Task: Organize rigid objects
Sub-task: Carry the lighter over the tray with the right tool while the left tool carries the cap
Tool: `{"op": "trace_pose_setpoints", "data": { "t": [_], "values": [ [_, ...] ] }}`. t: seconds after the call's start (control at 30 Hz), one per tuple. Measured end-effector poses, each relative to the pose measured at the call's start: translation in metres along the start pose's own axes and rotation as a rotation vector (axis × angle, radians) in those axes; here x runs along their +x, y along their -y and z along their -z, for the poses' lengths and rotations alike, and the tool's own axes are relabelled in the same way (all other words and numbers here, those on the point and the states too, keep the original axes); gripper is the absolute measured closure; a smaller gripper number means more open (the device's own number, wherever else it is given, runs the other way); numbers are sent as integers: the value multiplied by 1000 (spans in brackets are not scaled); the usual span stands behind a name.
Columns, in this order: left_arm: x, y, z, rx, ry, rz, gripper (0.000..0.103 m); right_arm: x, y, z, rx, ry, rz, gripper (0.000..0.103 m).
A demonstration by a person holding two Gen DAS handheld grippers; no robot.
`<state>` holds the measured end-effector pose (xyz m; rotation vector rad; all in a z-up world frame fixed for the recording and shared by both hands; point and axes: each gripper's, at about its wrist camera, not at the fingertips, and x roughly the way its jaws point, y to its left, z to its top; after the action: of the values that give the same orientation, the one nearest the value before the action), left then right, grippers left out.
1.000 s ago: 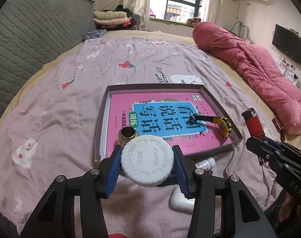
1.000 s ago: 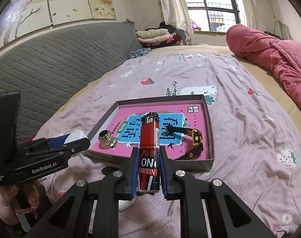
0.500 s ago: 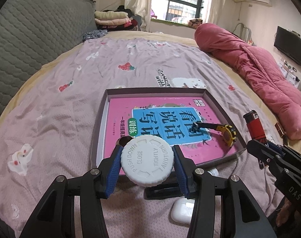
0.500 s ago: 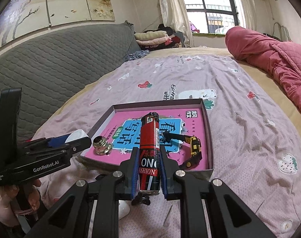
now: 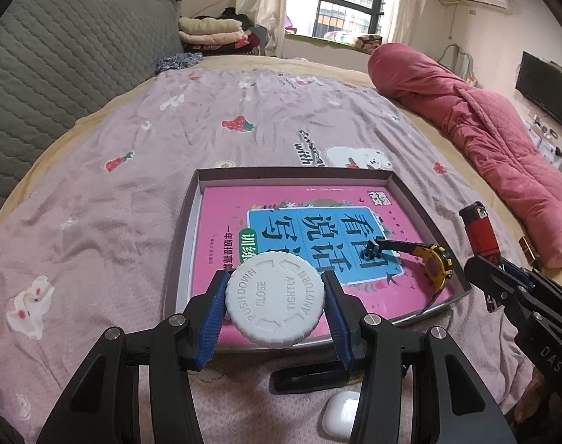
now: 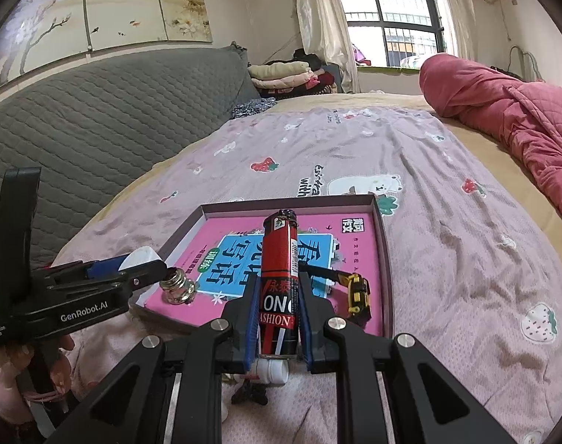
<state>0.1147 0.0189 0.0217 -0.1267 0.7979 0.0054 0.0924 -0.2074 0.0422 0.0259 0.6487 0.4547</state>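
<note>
My left gripper (image 5: 275, 301) is shut on a white bottle cap (image 5: 275, 298) and holds it above the near left corner of a shallow box tray (image 5: 192, 222) with a pink book (image 5: 222, 259) in it. My right gripper (image 6: 279, 318) is shut on a red lighter (image 6: 279, 277), upright above the tray's near edge (image 6: 386, 259). A yellow-and-black watch (image 5: 432, 264) lies in the tray at the right, also in the right wrist view (image 6: 356, 290). A brass fitting (image 6: 177, 288) sits at the tray's near left.
The tray lies on a pink bedsheet (image 5: 133, 185). A white earbud case (image 5: 342, 420) and a black clip (image 5: 307, 377) lie near me. A small white bottle (image 6: 270, 370) lies under the lighter. A rolled red quilt (image 5: 484, 140) lies at the right, a grey headboard (image 5: 59, 74) at the left.
Both grippers have moved forward toward the tray with their objects still held. The cap now sits over the tray's near left corner and hides the brass fitting in the left wrist view.
</note>
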Motion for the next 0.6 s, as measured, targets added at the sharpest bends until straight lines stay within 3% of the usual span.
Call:
{"op": "trace_pose_setpoints", "data": {
  "t": [0.6],
  "values": [
    [38,12,-4,13,-44,-3,51,33,8,-2,4,-35,-8,84]
  ]
}}
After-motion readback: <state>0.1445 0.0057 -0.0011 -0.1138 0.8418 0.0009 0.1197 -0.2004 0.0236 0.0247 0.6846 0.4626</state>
